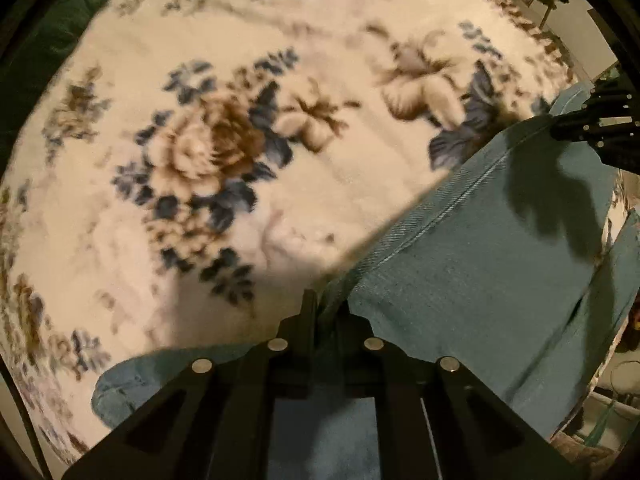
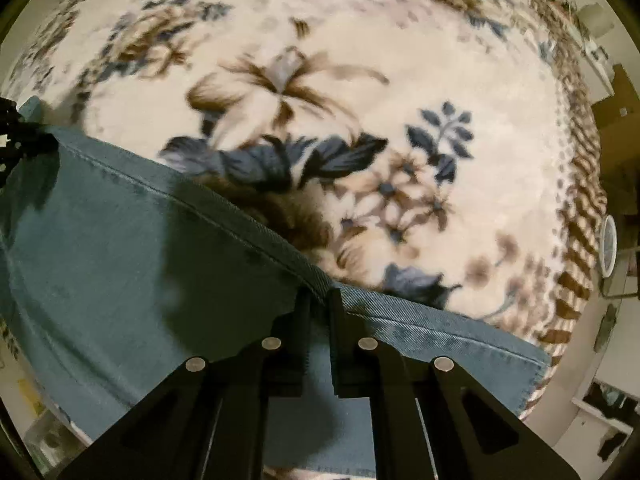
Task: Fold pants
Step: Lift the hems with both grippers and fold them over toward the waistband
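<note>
While both tools pinch the same seamed edge of the pants [image 2: 140, 248], the cloth hangs taut between them above the floral blanket [image 2: 400, 60], which looks like the carry stage of a fold: holding two points along one edge keeps the layer flat so it can be laid over evenly. Nearest the lens in the left view, the left gripper [image 1: 326, 304] is clenched on the teal denim, its fingers almost together with fabric bunched between them. Likewise the right gripper [image 2: 320, 300] is closed tight on the stitched seam, only a sliver of cloth showing in the gap. Farther off, the rest of the pants drapes down onto the blanket, and beyond lies the bare patterned surface where the fold would probably land
</note>
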